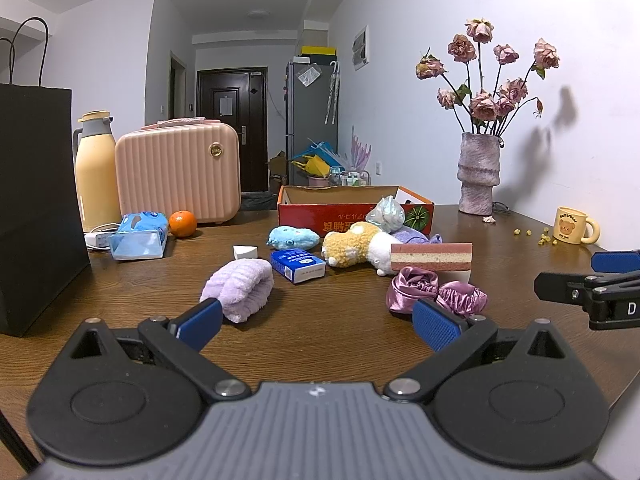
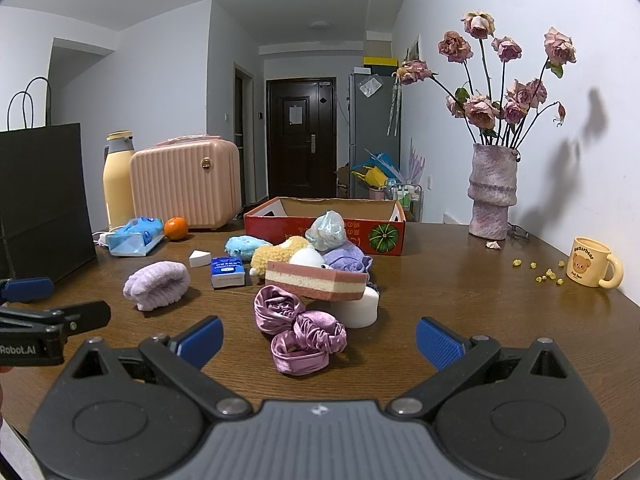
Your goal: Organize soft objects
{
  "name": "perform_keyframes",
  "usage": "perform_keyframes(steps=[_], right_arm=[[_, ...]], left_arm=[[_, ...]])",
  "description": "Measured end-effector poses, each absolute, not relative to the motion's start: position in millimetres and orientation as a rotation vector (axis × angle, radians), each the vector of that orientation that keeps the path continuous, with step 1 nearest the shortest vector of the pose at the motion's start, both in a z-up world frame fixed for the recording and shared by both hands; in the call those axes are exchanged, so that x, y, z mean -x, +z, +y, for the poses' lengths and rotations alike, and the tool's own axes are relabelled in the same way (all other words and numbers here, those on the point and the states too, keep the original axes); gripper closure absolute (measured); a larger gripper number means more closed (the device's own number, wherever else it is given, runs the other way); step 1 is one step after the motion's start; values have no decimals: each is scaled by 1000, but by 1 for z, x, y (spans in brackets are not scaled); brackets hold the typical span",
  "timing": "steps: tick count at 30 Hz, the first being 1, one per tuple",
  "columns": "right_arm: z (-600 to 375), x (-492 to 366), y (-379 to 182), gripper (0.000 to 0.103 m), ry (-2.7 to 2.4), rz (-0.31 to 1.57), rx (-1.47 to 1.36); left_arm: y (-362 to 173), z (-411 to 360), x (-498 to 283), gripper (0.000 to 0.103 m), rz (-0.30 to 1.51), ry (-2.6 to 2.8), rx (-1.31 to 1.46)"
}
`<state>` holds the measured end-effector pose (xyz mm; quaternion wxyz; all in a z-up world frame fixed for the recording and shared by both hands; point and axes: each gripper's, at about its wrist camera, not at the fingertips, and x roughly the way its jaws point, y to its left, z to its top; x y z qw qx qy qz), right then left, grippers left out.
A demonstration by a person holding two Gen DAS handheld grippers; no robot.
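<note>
Both jaws gape wide and empty. The left hand-held gripper (image 1: 316, 322) faces a lilac towel roll (image 1: 239, 288). The right hand-held gripper (image 2: 320, 338) faces satin scrunchies (image 2: 298, 334) on the desk (image 2: 460, 280).

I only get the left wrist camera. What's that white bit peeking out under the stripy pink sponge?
Observer: The right wrist view shows a white foam block. The stripy sponge rests partly on it.
Operator: How many shiny purple scrunchies are there? I see two.
Observer: I count three scrunchies, bunched together in front of the white foam block.
Operator: Is the right gripper holding anything?
Observer: No. The right gripper has its jaws wide open and empty, pointing at the scrunchies.
</note>
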<state>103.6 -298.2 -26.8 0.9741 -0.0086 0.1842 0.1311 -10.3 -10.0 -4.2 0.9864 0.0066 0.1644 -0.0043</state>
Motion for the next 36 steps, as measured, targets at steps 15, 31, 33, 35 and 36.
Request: perform_keyframes(steps=[15,31,33,35,36], right_arm=[[-299,-104,-27,0,265,371,17],[-295,-120,-37,0,259,399,31],[-294,-123,-39,0,257,407,37],[-292,-128,-42,0,255,417,40],[-292,-131,-44,0,255,423,42]], left_arm=[[-5,-10,11,0,329,-9,-13],[-7,-7,3,0,341,-9,-11],[-8,-6,0,0,347,-6,-9],[-8,-4,-2,0,352,-4,-8],[-9,-3,-4,0,355,-2,-7]])
